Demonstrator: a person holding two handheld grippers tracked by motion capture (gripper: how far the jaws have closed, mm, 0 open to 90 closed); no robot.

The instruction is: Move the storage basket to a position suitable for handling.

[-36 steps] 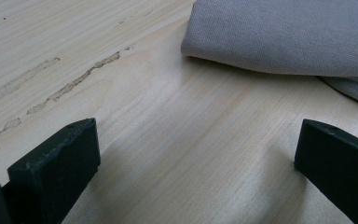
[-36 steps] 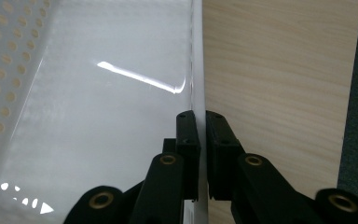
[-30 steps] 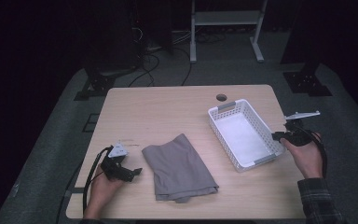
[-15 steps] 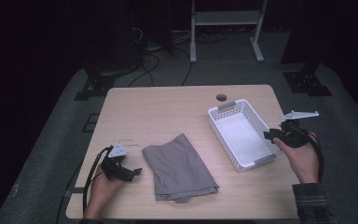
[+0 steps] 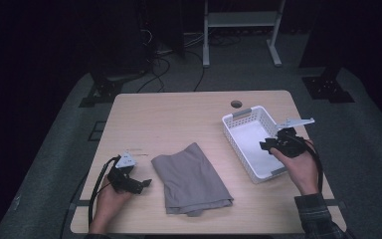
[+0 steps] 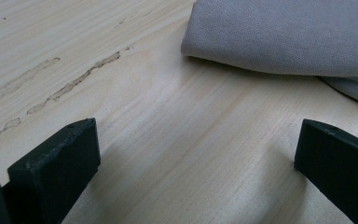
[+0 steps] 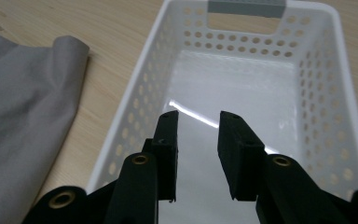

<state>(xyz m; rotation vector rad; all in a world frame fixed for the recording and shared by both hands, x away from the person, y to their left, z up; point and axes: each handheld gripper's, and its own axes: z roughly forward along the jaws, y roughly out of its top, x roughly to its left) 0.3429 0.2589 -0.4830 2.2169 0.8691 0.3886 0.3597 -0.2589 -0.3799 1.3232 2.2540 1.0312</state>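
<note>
Jaws spread wide and holding nothing, the left gripper (image 5: 140, 183) rests low over the wooden table (image 5: 179, 114) at its near left, pointed right toward the folded grey cloth (image 5: 191, 179). From the left gripper view, the cloth (image 6: 284, 35) lies just beyond and to the right of the jaw tips, its folded edge facing them across a short strip of bare wood. The cloth's long axis runs from far left to near right, along the near middle of the table. The left hand (image 5: 110, 201) is plainly the nearer of the two, so any pick-up would likely fall to it.

At the right, the right gripper (image 5: 264, 146) hangs over the near right rim of the white basket (image 5: 238, 122), jaws drawn to a narrow gap and gripping nothing. In the right gripper view the perforated basket (image 7: 307, 84) stands empty ahead of the jaws, the cloth (image 7: 23, 107) to its left.

Compared with a second ago, the right gripper has moved left, from outside the basket's right side to above its rim. The left gripper and the cloth lie unchanged.
</note>
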